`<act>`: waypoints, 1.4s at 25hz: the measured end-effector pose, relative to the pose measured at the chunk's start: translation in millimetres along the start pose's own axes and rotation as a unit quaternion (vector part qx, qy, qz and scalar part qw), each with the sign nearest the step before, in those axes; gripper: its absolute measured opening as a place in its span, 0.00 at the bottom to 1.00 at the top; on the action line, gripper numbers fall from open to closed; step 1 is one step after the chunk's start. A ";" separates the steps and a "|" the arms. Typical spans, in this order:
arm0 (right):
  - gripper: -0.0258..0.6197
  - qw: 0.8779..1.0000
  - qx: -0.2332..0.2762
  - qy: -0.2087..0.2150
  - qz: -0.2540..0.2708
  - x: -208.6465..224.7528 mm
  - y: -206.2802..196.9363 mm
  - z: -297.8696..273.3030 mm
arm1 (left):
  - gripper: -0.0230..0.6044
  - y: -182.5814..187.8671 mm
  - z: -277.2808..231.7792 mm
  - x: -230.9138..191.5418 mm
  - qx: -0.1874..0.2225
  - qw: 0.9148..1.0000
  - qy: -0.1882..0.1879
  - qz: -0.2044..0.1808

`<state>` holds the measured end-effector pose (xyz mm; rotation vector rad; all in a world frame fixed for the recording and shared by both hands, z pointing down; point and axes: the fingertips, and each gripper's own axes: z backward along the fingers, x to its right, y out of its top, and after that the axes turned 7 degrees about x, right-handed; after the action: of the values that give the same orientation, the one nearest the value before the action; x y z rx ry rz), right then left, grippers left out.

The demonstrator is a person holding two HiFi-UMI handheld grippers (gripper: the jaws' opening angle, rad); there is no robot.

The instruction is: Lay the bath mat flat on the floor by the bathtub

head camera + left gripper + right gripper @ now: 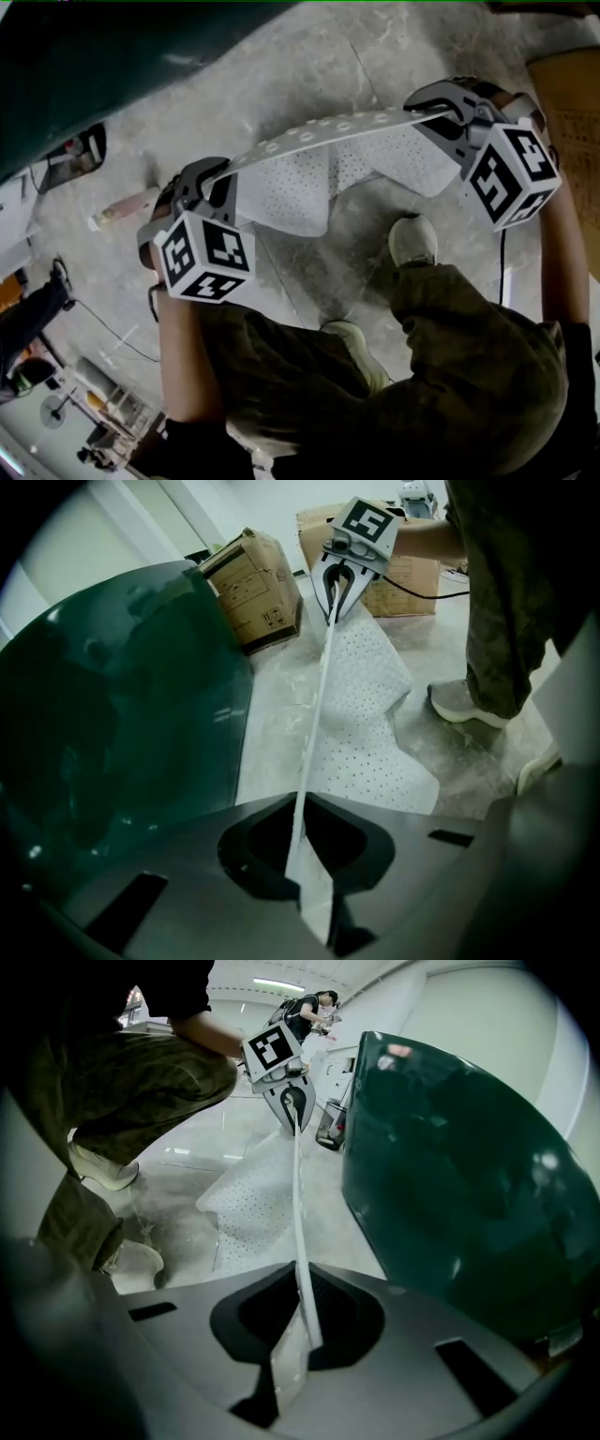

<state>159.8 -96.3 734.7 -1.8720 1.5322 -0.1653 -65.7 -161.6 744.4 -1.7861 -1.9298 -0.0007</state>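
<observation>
A white perforated bath mat [309,183] is stretched by its upper edge between both grippers. Its lower part sags onto the pale stone floor. My left gripper [220,175] is shut on one end of that edge, pinched between its jaws [314,892]. The right gripper [427,111] is shut on the other end [295,1354]. In the left gripper view the mat [366,724] runs away toward the right gripper [339,591]. The right gripper view shows the mat [248,1199] leading to the left gripper [292,1105]. The dark green bathtub [94,66] stands just beyond the mat.
The person crouches close behind the mat, with one shoe [412,239] near its hanging part and the other [356,347] further back. Cardboard boxes [253,588] [403,569] stand past the tub's end. A cable [112,328] and clutter lie at the lower left.
</observation>
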 end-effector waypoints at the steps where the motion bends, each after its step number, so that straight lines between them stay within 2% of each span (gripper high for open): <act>1: 0.09 1.000 -0.006 -0.001 0.005 0.7 -0.6 -1.9 | 0.08 -1.0 -2.3 -2.1 -0.002 1.000 0.000 -0.003; 3: 0.09 1.000 -0.019 0.005 0.021 1.9 0.4 -4.5 | 0.08 -3.9 -5.5 -4.8 -0.008 1.000 0.006 -0.011; 7: 0.09 0.999 -0.028 0.022 0.039 10.3 -1.4 -9.1 | 0.08 -7.7 -14.4 -8.7 -0.015 0.998 0.025 -0.054; 11: 0.09 0.996 -0.048 0.018 0.071 16.7 -7.1 -20.1 | 0.08 -14.1 -36.7 -19.1 -0.026 0.995 0.034 -0.093; 15: 0.09 0.991 -0.088 0.020 0.102 24.6 -24.0 -34.0 | 0.08 -13.5 -66.5 -29.9 -0.006 0.993 0.037 -0.109; 17: 0.09 0.990 -0.097 0.020 0.099 32.5 -33.0 -42.0 | 0.08 -14.3 -79.9 -33.2 -0.008 0.993 0.035 -0.112; 22: 0.09 0.990 -0.115 0.018 0.085 50.1 -52.1 -69.8 | 0.08 -22.7 -109.5 -39.0 -0.018 0.995 0.016 -0.092; 24: 0.09 0.990 -0.119 0.016 0.079 48.0 -62.6 -85.1 | 0.08 -27.7 -120.9 -35.5 -0.018 0.995 0.013 -0.099; 27: 0.09 0.990 -0.122 -0.002 0.078 46.4 -76.6 -108.2 | 0.08 -36.6 -136.3 -35.3 -0.026 0.992 0.024 -0.118; 31: 0.09 0.989 -0.127 -0.028 0.070 48.6 -93.1 -137.8 | 0.08 -46.9 -153.7 -38.9 -0.038 0.989 0.057 -0.132; 33: 0.09 0.991 -0.124 -0.031 0.048 47.5 -100.1 -148.3 | 0.13 -49.4 -156.6 -39.1 -0.037 0.989 0.072 -0.122; 35: 0.09 0.992 -0.119 -0.038 0.024 51.1 -106.1 -155.0 | 0.26 -51.3 -156.0 -44.9 -0.034 0.989 0.092 -0.107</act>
<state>182.0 -203.6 895.6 -1.9974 1.5988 0.1144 -57.2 -262.5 881.3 -1.5526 -1.9965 -0.2974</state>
